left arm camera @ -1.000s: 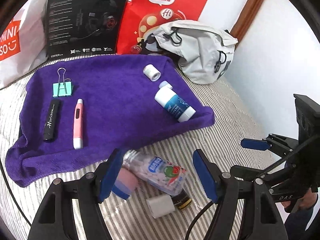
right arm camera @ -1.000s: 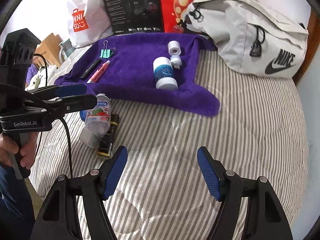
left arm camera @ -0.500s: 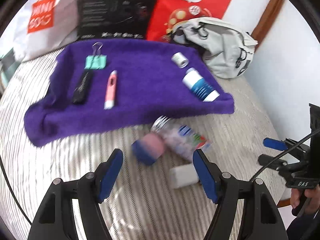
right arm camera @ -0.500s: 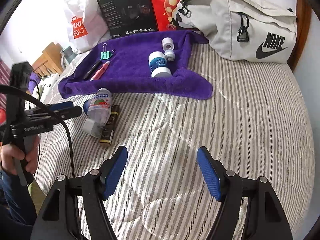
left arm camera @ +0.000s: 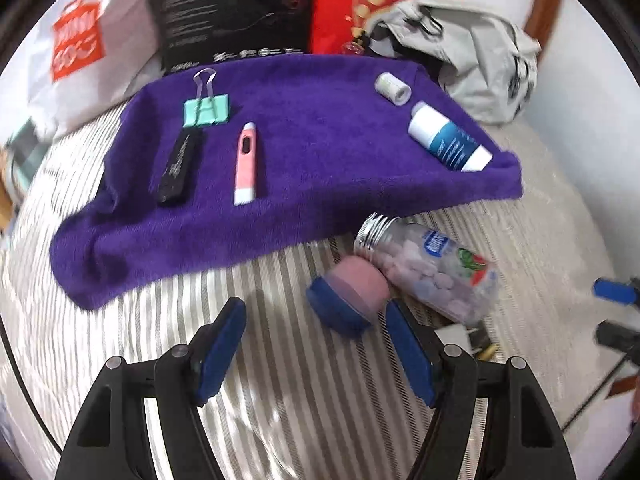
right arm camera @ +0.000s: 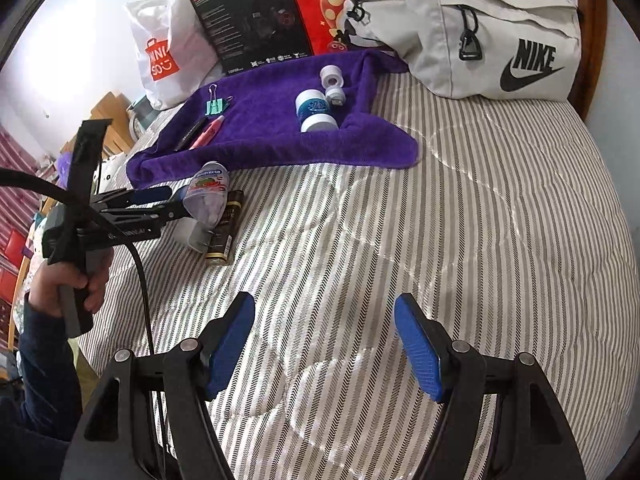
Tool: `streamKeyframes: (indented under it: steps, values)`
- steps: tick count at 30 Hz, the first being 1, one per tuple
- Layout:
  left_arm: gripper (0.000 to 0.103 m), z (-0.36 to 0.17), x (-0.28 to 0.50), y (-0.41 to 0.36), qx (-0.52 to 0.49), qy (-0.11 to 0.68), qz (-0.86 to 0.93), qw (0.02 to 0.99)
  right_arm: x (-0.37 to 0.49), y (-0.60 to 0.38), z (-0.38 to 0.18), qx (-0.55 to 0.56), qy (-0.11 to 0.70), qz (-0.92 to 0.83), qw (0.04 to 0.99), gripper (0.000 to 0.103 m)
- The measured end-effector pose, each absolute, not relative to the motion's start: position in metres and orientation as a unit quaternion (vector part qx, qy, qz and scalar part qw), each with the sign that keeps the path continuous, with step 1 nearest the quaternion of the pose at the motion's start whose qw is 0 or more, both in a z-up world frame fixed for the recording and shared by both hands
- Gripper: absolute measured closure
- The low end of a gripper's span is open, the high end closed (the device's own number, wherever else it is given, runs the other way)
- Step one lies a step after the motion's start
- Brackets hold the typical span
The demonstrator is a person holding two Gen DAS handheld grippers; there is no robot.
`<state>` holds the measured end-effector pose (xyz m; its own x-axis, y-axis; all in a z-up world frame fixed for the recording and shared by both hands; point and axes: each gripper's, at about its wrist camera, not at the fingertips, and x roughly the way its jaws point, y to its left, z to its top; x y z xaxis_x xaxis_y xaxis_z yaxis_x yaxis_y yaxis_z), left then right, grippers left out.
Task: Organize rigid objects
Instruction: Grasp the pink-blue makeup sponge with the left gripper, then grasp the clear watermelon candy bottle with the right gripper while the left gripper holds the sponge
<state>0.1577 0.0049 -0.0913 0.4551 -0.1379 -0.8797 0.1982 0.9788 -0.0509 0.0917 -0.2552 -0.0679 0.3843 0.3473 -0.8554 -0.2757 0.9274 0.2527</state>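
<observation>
Your left tongs (left arm camera: pixel 316 344) and right tongs (right arm camera: pixel 324 344) both stand released. The pink-capped jar (left arm camera: pixel 352 290) lies on the striped bed, near the purple towel (left arm camera: pixel 304 168). Risk: it rolls from an off-centre pinch.

In the left wrist view the round pink jar with a blue lid (left arm camera: pixel 347 292) is smeared by motion blur, and its near edge is covered by the left tool's right finger (left arm camera: pixel 410 354). The small white block-shaped object (left arm camera: pixel 454 334) is mostly hidden behind that finger and under the clear plastic bottle of pale tablets (left arm camera: pixel 430 266). Only blurred blue tips of the right tool (left arm camera: pixel 614 308) are seen at the frame edge. The print on the black cardboard box (left arm camera: pixel 232 12) is unreadable and its top is cut off.
</observation>
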Motion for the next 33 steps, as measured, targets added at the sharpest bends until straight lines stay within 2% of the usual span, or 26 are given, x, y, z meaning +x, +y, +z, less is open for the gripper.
streamKeyframes:
  steps: [5, 6, 8, 10, 11, 19, 28, 33]
  values:
    - [0.035, -0.095, 0.159, -0.008, 0.078, 0.488, -0.130, 0.859, 0.098, -0.260, -0.078, 0.042, 0.533, 0.175, 0.827, 0.029]
    - [0.042, -0.096, 0.160, -0.008, 0.078, 0.488, -0.133, 0.859, 0.099, -0.260, -0.079, 0.043, 0.536, 0.173, 0.825, 0.029]
    - [0.046, -0.098, 0.160, -0.009, 0.084, 0.480, -0.139, 0.862, 0.102, -0.260, -0.082, 0.045, 0.539, 0.173, 0.823, 0.029]
    - [0.060, -0.097, 0.157, -0.010, 0.089, 0.474, -0.152, 0.863, 0.104, -0.257, -0.083, 0.042, 0.541, 0.174, 0.822, 0.029]
    - [0.062, -0.096, 0.156, -0.009, 0.090, 0.474, -0.152, 0.863, 0.105, -0.255, -0.083, 0.039, 0.542, 0.174, 0.821, 0.029]
    - [0.061, -0.095, 0.144, 0.011, 0.073, 0.477, -0.149, 0.863, 0.113, -0.231, -0.087, 0.035, 0.546, 0.191, 0.815, 0.029]
    - [0.062, -0.094, 0.147, 0.015, 0.065, 0.479, -0.140, 0.864, 0.145, -0.170, -0.067, 0.049, 0.512, 0.260, 0.818, 0.029]
    - [0.062, -0.093, 0.131, 0.040, 0.055, 0.487, -0.109, 0.865, 0.173, -0.133, -0.081, 0.019, 0.530, 0.275, 0.802, 0.029]
